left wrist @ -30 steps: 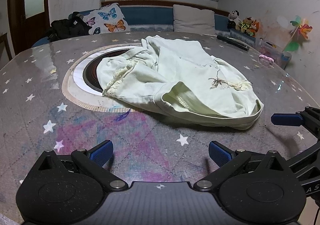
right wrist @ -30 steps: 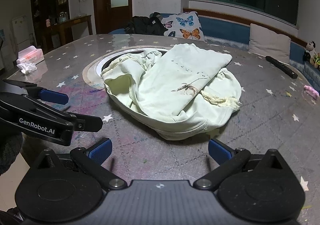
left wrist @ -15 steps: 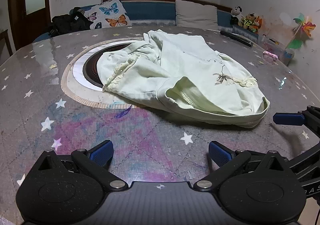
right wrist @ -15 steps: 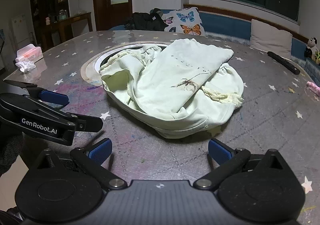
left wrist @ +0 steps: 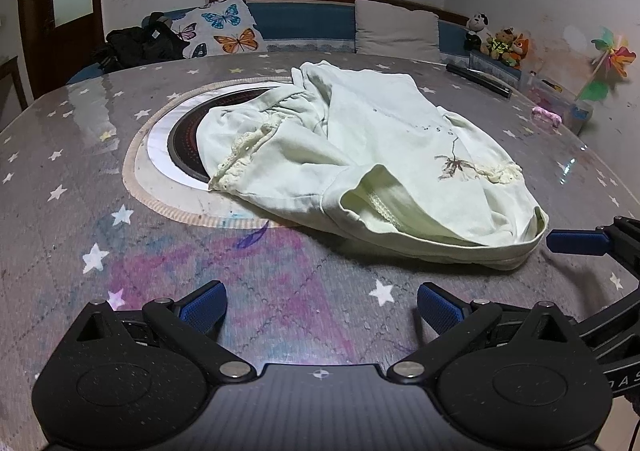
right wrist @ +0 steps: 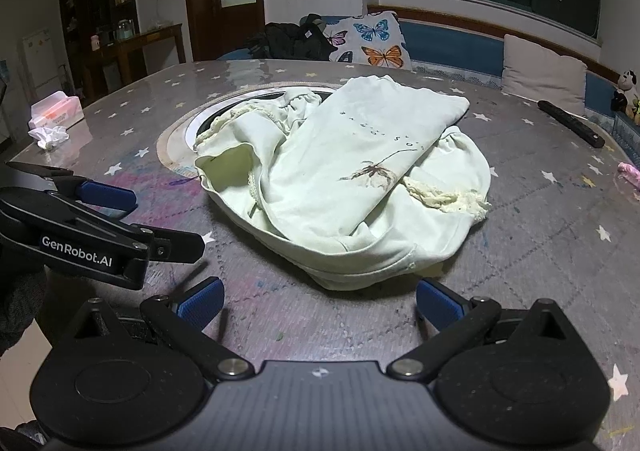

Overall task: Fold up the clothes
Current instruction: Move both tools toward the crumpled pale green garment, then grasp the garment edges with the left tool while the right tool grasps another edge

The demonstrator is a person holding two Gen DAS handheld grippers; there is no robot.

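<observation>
garment: we see a pale green garment [left wrist: 360, 155] lying crumpled on the worktop [left wrist: 60, 155], partly over the round inset plate [left wrist: 180, 139]; lace trim and a small brown print show on top.
garment edges: near hem lifts into an open fold at about 4 o'clock from the plate in the left wrist view; far edge lies flat toward 12 o'clock.
left gripper: we see the left gripper [left wrist: 320, 305] low over the worktop, fingers [left wrist: 204, 303] wide apart, gripping nothing, garment hem near but apart at 1 o'clock.
right gripper: right gripper [right wrist: 318, 303] also has its fingers [right wrist: 438, 305] spread apart and bare; garment's near edge just beyond them at 12 o'clock, not touching.
cross view: each gripper shows in the other's camera, left one at 9 o'clock in the right wrist view, right one at 3 o'clock in the left wrist view.
open room: bare starred worktop between both grippers and the hem; bare strip also at 9 o'clock of the plate.
clutter: tissue box [right wrist: 56, 111] at the 9 o'clock worktop edge, dark stick-like thing [right wrist: 570, 123] at 2 o'clock, both well apart from the garment.
background: butterfly cushion [left wrist: 224, 31] on the bench behind.
</observation>
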